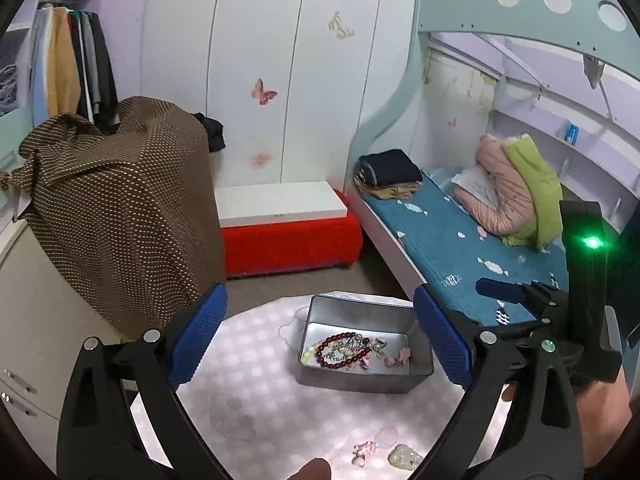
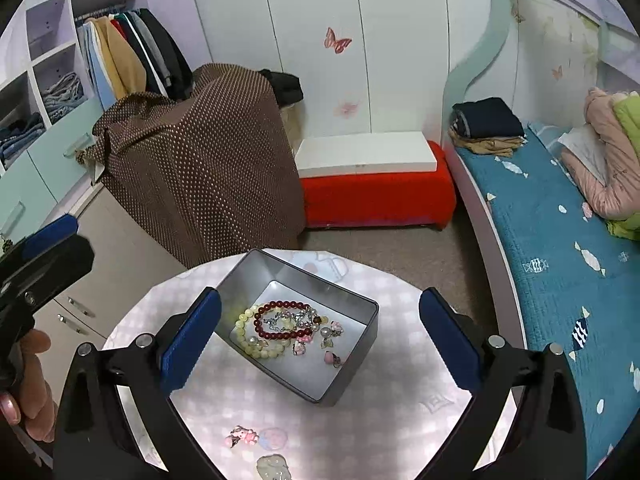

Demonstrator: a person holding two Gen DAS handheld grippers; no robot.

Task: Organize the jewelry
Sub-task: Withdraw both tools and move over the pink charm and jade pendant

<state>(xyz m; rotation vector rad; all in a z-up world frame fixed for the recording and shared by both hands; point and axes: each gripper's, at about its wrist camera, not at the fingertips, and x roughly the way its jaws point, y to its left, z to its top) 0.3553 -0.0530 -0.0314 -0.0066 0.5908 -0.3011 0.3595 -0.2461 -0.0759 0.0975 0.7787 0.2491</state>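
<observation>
- Left gripper: blue-padded fingers spread wide, nothing between them, raised above the table.
- Right gripper: blue pads equally wide apart, empty, hovering over the same spot.
- Straight ahead of both finger pairs, framed in the gap: one rectangular grey metal tin, open-topped, on the round table with a pale pink checked cloth.
- Tin's long axis: roughly crosswise to the left fingers, diagonal to the right fingers, near corner pointing back toward them.
- Inside the tin: one dark red bead bracelet, one pale yellow bead bracelet, a silvery chain tangle, plus several small pink and pearl charms, too jumbled to count surely.
- Behind the fingertips, at the table's near edge: three loose pieces left out: one pink flower clip, one round pink-and-blue ornament, one translucent pale charm.
- Judgement: loose pieces lie below and toward the wrists, so the next pick calls for drawing back and dipping down; neither hand clearly nearer, right perhaps slightly.
- Sorting mostly done, three pieces to go.
</observation>
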